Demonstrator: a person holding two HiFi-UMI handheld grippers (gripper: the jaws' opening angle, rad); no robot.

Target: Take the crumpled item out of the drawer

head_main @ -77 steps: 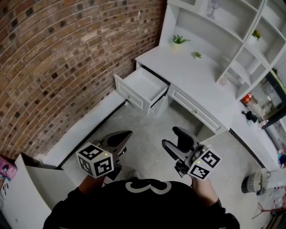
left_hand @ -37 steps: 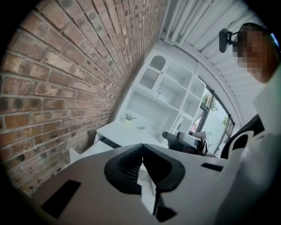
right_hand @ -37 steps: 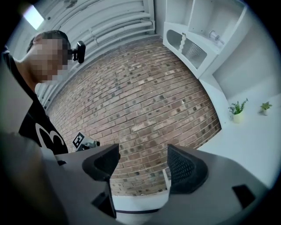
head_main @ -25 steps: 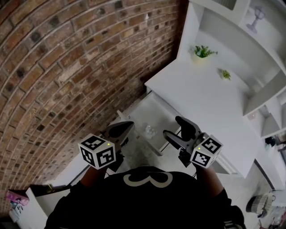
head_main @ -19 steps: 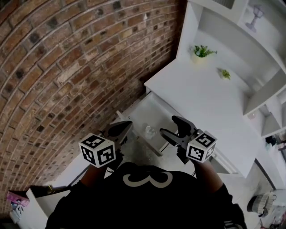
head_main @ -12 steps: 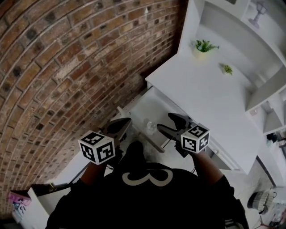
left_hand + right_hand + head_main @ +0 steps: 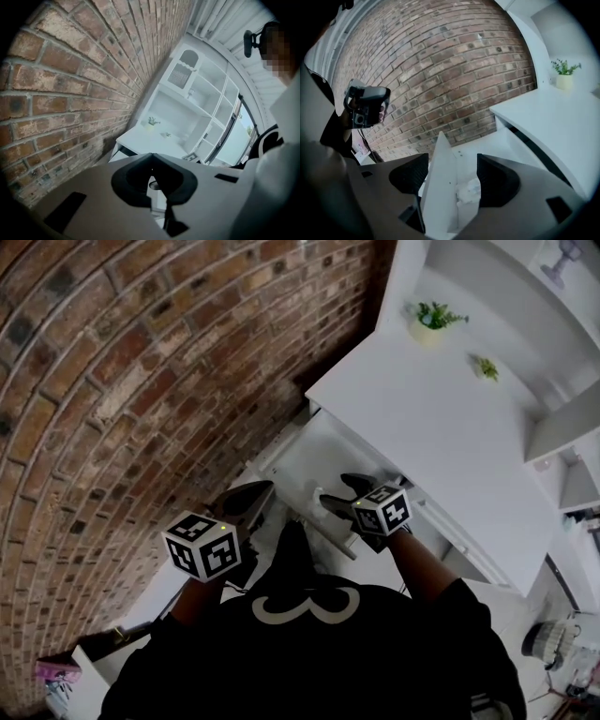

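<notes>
The white drawer (image 7: 323, 457) stands pulled out from under the desk (image 7: 441, 418). A small pale crumpled item (image 7: 308, 494) lies inside it near the front panel. In the right gripper view the crumpled item (image 7: 468, 190) sits just behind the drawer front (image 7: 439, 187). My right gripper (image 7: 339, 493) hangs open over that front edge; its jaws have drawn in slightly and nothing is pressed between the pads. My right gripper (image 7: 452, 180) straddles the panel's top in its own view. My left gripper (image 7: 256, 489) is shut and holds nothing, left of the drawer; its pads (image 7: 151, 176) meet.
A brick wall (image 7: 141, 362) runs close along the left. Two small potted plants (image 7: 433, 317) (image 7: 485, 367) stand at the back of the desk, under white shelves (image 7: 562, 427). The left hand's gripper body (image 7: 368, 105) shows in the right gripper view.
My right gripper has dropped and tipped downward, from beside the drawer to over its front edge. The left gripper has sunk a little. The view has drawn closer to the drawer.
</notes>
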